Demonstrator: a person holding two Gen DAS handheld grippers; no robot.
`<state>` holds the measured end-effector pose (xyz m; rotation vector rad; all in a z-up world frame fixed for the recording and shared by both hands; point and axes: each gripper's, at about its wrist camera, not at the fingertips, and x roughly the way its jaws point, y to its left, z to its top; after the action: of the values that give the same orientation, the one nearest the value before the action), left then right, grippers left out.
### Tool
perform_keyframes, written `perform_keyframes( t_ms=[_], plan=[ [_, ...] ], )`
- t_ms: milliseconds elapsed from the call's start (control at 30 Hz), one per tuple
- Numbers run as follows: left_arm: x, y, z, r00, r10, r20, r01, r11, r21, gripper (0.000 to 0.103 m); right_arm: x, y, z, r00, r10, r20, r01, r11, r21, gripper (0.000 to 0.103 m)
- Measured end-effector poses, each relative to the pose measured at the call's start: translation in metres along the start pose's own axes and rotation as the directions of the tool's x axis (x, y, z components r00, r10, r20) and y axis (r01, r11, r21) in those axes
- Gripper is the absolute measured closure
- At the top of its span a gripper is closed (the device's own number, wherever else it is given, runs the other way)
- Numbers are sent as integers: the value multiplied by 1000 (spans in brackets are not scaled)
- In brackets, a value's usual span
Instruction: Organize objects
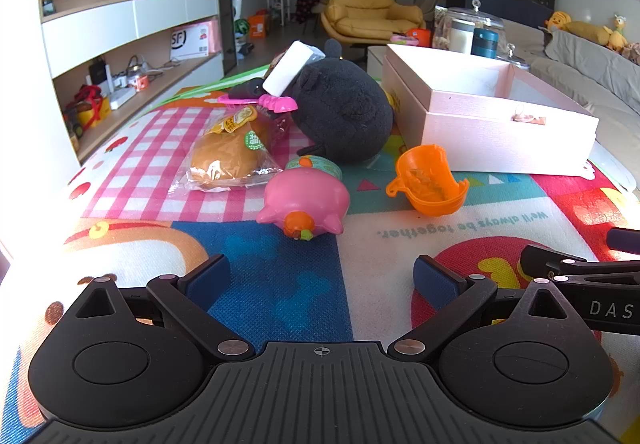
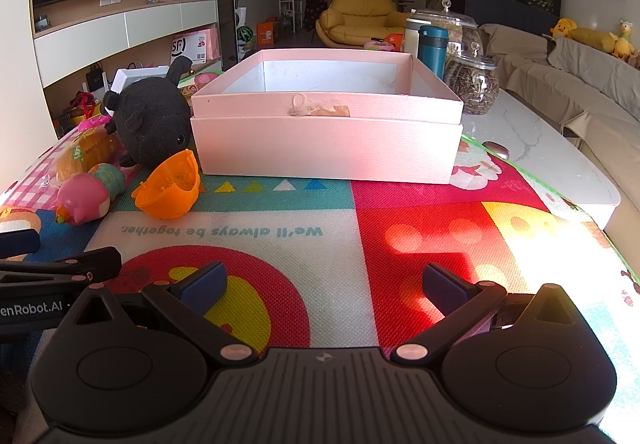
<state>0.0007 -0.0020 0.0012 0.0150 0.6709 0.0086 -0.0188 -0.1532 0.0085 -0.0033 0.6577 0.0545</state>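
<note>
A colourful play mat covers the table, and everything is placed relative to the pink box standing open at its far side. Left of the box leans a black plush toy, touching its corner. Left of the plush lies a wrapped bread bun. In front of the plush, nearer the cameras, a pink pig toy lies tipped over. An orange plastic cup lies on its side just before the box's left front corner. The left gripper and right gripper hover low over the mat, jaws spread apart, holding nothing.
</note>
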Motion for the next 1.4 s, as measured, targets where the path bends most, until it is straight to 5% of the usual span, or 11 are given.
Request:
perform_keyframes(
  t_ms=[767,1200,1400],
  plan=[
    [2,-1,0,1000,5,2,-5,1000,4,2,2,1,2,1000,7,-10,-7,1000,-3,0],
    [2,-1,-1,1000,5,2,-5,1000,5,2,7,1,15,992,16,-126,-17,1000,-9,0],
    [-9,7,1,998,-59,8,59,998,17,3,7,1,15,992,22,-128,-25,999,-24,0]
  ],
)
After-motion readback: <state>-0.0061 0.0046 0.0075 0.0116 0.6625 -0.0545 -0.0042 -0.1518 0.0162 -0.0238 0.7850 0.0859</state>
